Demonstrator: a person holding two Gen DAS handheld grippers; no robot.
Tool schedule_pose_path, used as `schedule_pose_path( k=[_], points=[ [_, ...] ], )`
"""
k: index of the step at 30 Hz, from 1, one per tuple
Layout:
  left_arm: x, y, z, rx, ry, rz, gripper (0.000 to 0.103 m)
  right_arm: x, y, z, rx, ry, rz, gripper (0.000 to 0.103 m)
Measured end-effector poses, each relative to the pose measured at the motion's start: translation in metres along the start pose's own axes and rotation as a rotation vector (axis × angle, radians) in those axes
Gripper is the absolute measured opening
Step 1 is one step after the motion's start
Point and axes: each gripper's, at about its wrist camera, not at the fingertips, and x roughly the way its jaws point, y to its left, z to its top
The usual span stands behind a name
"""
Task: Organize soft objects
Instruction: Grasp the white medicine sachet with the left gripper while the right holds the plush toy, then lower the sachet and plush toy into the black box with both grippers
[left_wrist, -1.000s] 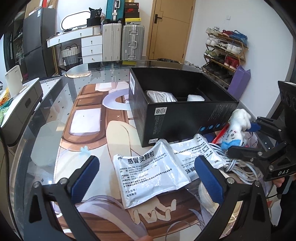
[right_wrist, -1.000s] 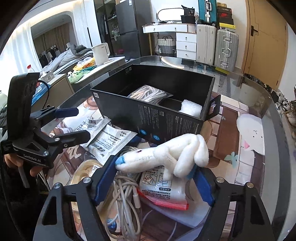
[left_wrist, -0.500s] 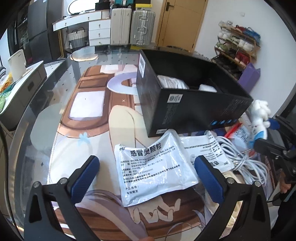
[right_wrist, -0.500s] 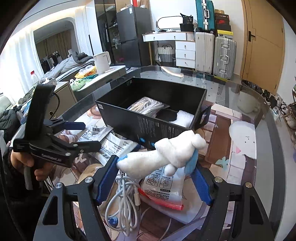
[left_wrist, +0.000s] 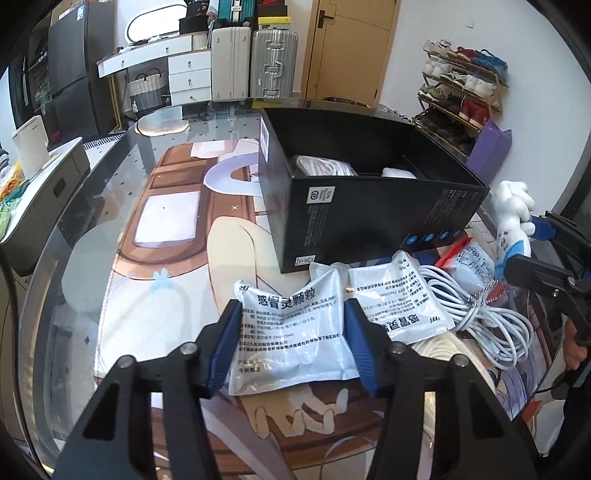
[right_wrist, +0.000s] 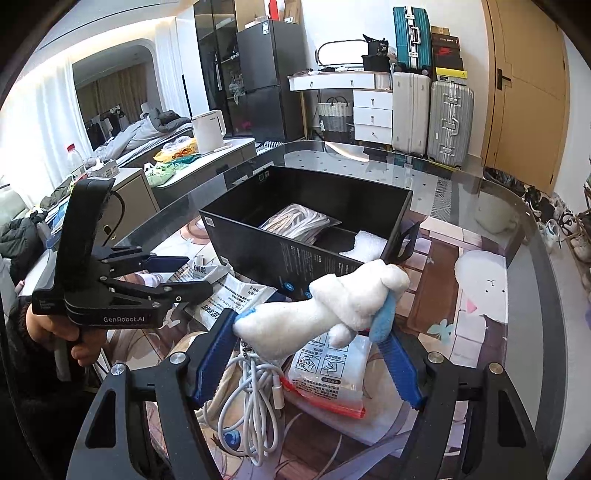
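My left gripper (left_wrist: 291, 339) is closing on the silver medicine sachet (left_wrist: 291, 332) that lies flat on the glass table (left_wrist: 92, 206), just in front of the black box (left_wrist: 369, 218). The blue pads already pinch its two long edges, and the foil buckles up between them. To do this well I think I should squeeze only until the sachet stops sliding, then lift it straight up, because it partly overlaps a second sachet (left_wrist: 399, 299) to its right and a sideways drag could pull that one along. The box's near wall stands tall just beyond my fingertips, so I judge I need to rise above its rim before I move forward. Its left compartment already holds a bagged white bundle (right_wrist: 299, 223), and the right one a white foam piece (right_wrist: 364, 245). Left of the sachet the table is bare, with plenty of room to swing. Further right, a coiled white cable (left_wrist: 491, 321) and a red-zip bag (right_wrist: 328, 376) crowd the surface. My right gripper (right_wrist: 306, 325) is clamped on the white plush toy (right_wrist: 332, 302) and holds it clear of the clutter, near the box's right corner.
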Motion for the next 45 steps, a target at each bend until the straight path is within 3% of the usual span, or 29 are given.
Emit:
schedule_pose_path(
  k=[14, 28, 45],
  points=[
    [-0.034, 0.005, 0.006, -0.020, -0.100, -0.034, 0.050, -0.012, 0.001, 0.002, 0.002, -0.041, -0.003, 0.076],
    [-0.065, -0.006, 0.035, 0.004, -0.215, -0.078, 0.050, -0.026, 0.005, 0.016, -0.014, -0.125, 0.002, 0.076],
    [-0.059, -0.017, 0.082, 0.031, -0.274, -0.097, 0.050, -0.017, 0.002, 0.053, -0.070, -0.154, -0.018, 0.076]
  ],
)
